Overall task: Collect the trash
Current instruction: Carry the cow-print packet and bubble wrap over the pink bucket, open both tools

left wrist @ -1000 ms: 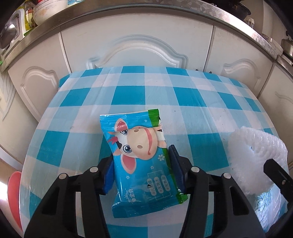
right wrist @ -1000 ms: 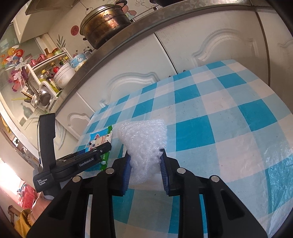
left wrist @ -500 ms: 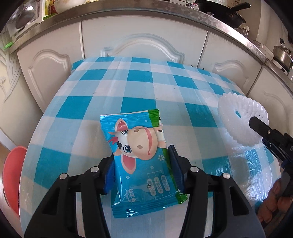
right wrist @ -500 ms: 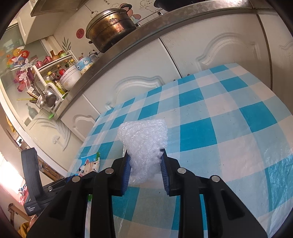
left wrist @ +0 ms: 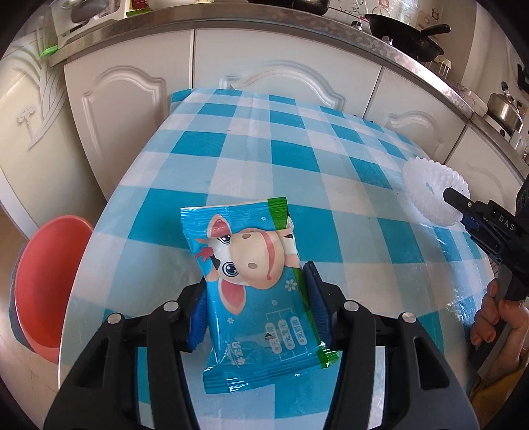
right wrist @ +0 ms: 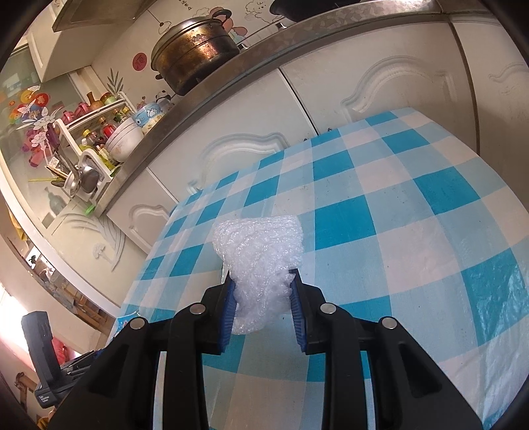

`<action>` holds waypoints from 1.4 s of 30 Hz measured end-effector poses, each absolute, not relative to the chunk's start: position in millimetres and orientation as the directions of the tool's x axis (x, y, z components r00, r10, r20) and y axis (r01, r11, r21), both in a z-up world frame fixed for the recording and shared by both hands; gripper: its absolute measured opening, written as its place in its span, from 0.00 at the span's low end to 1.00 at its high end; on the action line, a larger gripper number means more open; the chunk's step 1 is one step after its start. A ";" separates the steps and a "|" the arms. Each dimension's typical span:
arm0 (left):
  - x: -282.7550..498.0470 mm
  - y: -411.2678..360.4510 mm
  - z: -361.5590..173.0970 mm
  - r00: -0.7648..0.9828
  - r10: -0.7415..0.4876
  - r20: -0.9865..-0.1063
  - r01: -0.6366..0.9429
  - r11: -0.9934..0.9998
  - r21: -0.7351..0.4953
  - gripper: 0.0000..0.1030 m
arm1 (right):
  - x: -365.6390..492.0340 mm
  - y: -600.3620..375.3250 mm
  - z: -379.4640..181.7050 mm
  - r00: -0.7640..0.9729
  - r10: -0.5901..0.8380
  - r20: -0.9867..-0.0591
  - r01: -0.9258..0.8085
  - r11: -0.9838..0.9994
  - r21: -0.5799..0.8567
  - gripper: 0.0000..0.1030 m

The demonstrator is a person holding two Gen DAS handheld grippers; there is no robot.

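Observation:
My left gripper (left wrist: pixel 256 284) is shut on a blue wipes packet (left wrist: pixel 254 278) printed with a cartoon cow, held above the left part of the blue-and-white checked table (left wrist: pixel 297 158). A red bin (left wrist: pixel 46 281) sits on the floor below the table's left edge. My right gripper (right wrist: pixel 263 281) is shut on a crumpled wad of white bubble wrap (right wrist: pixel 261 258) above the table (right wrist: pixel 396 215). In the left wrist view that wad (left wrist: pixel 433 195) shows at the far right, in the right gripper (left wrist: pixel 463 211) with a person's hand (left wrist: pixel 492 317) on its handle.
White cabinet doors (left wrist: pixel 281 66) and a steel counter edge (left wrist: pixel 231 23) stand behind the table. A large pot (right wrist: pixel 195 49), bowls and a utensil rack (right wrist: pixel 86 165) sit on the counter. The left gripper's body (right wrist: pixel 46 364) shows at the lower left of the right wrist view.
The left gripper has carried the packet leftward across the table, so the red bin has come into view at the left. The right gripper and its bubble wrap have stayed in place.

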State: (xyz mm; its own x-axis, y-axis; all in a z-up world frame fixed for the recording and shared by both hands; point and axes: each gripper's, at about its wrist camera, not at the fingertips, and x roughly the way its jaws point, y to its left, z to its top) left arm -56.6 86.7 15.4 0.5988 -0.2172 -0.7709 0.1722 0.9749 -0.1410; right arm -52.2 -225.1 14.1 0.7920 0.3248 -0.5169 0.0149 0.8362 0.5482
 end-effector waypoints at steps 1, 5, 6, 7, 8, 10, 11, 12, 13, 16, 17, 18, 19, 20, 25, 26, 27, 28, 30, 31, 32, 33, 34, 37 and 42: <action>-59.8 91.8 16.1 0.600 -0.221 -0.769 0.169 0.974 -0.148 0.52 | -53.8 -225.0 13.5 0.791 0.325 -0.518 0.019 0.833 0.553 0.30; -69.5 112.0 21.1 0.612 -0.232 -0.756 0.155 0.973 -0.173 0.52 | -60.2 -220.3 11.0 0.782 0.335 -0.525 0.030 0.821 0.570 0.30; -71.6 118.1 22.2 0.615 -0.234 -0.753 0.149 0.972 -0.181 0.52 | -61.5 -217.5 10.8 0.779 0.336 -0.530 0.032 0.822 0.568 0.30; -73.3 122.9 23.2 0.617 -0.236 -0.750 0.144 0.972 -0.187 0.52 | -62.9 -215.0 10.7 0.777 0.338 -0.532 0.032 0.822 0.569 0.30; -75.5 130.1 23.8 0.620 -0.238 -0.747 0.138 0.971 -0.195 0.52 | -64.2 -211.9 10.7 0.774 0.342 -0.533 0.030 0.820 0.571 0.30; -79.8 142.6 24.2 0.625 -0.238 -0.744 0.125 0.970 -0.207 0.52 | -66.1 -204.5 11.2 0.765 0.353 -0.539 0.024 0.820 0.571 0.30; -81.7 149.4 24.2 0.626 -0.238 -0.742 0.118 0.970 -0.212 0.52 | -67.3 -200.1 11.9 0.760 0.356 -0.544 0.021 0.823 0.568 0.30; -83.4 155.5 24.5 0.629 -0.235 -0.741 0.109 0.970 -0.216 0.52 | -68.5 -195.9 12.6 0.756 0.358 -0.548 0.019 0.824 0.566 0.30; -84.8 163.1 24.7 0.633 -0.230 -0.739 0.097 0.971 -0.220 0.52 | -69.8 -191.2 13.3 0.752 0.365 -0.550 0.015 0.824 0.567 0.30; -88.7 186.8 25.7 0.647 -0.216 -0.731 0.064 0.971 -0.230 0.52 | -72.5 -176.1 17.0 0.735 0.391 -0.554 -0.002 0.818 0.576 0.30; -90.2 197.3 26.2 0.656 -0.204 -0.727 0.049 0.972 -0.228 0.52 | -73.1 -170.5 18.4 0.728 0.402 -0.555 -0.008 0.815 0.580 0.30; -91.2 204.8 26.5 0.661 -0.194 -0.725 0.036 0.973 -0.228 0.52 | -73.8 -164.7 19.8 0.721 0.414 -0.556 -0.015 0.811 0.585 0.30; -92.3 215.3 26.6 0.667 -0.183 -0.722 0.018 0.973 -0.229 0.52 | -74.0 -158.2 21.2 0.713 0.429 -0.555 -0.023 0.805 0.593 0.31; -93.1 225.0 26.3 0.670 -0.174 -0.722 0.002 0.972 -0.233 0.52 | -73.9 -151.1 22.8 0.704 0.446 -0.552 -0.033 0.797 0.603 0.31; -96.3 272.8 21.1 0.682 -0.117 -0.722 -0.097 0.964 -0.247 0.52 | -68.4 -103.6 33.0 0.643 0.530 -0.553 -0.096 0.772 0.629 0.31; -96.6 284.6 19.1 0.683 -0.100 -0.723 -0.125 0.960 -0.250 0.52 | -66.8 -91.4 35.7 0.629 0.546 -0.554 -0.114 0.769 0.629 0.31; -96.6 293.2 17.7 0.684 -0.089 -0.724 -0.144 0.957 -0.253 0.52 | -65.2 -78.6 38.7 0.614 0.562 -0.554 -0.134 0.767 0.628 0.31; -96.4 303.5 15.8 0.684 -0.076 -0.725 -0.166 0.952 -0.257 0.52 | -62.8 -66.7 41.4 0.600 0.576 -0.555 -0.152 0.763 0.628 0.32; -94.3 318.1 12.7 0.682 -0.054 -0.729 -0.197 0.947 -0.255 0.52 | -57.3 -40.1 46.9 0.566 0.609 -0.556 -0.192 0.753 0.629 0.33; -92.8 325.7 10.8 0.681 -0.041 -0.731 -0.212 0.945 -0.251 0.52 | -54.2 -27.7 49.5 0.550 0.623 -0.556 -0.210 0.748 0.630 0.33; -91.7 332.0 8.8 0.681 -0.033 -0.732 -0.223 0.942 -0.250 0.52 | -50.7 -14.7 52.0 0.533 0.636 -0.558 -0.228 0.743 0.629 0.33; -90.0 337.0 6.8 0.678 -0.025 -0.735 -0.234 0.940 -0.248 0.52 | -46.9 -2.0 54.7 0.518 0.647 -0.560 -0.247 0.740 0.626 0.33; -87.7 341.1 4.6 0.674 -0.019 -0.739 -0.244 0.938 -0.246 0.52 | -43.2 10.6 57.2 0.504 0.654 -0.564 -0.266 0.739 0.619 0.34; -80.6 352.6 -2.6 0.666 -0.020 -0.746 -0.259 0.931 -0.256 0.52 | -31.6 46.7 63.8 0.473 0.660 -0.584 -0.311 0.745 0.590 0.35; -70.7 361.1 -14.3 0.658 -0.023 -0.753 -0.263 0.929 -0.258 0.52 | -11.6 99.4 69.0 0.430 0.669 -0.607 -0.375 0.743 0.554 0.36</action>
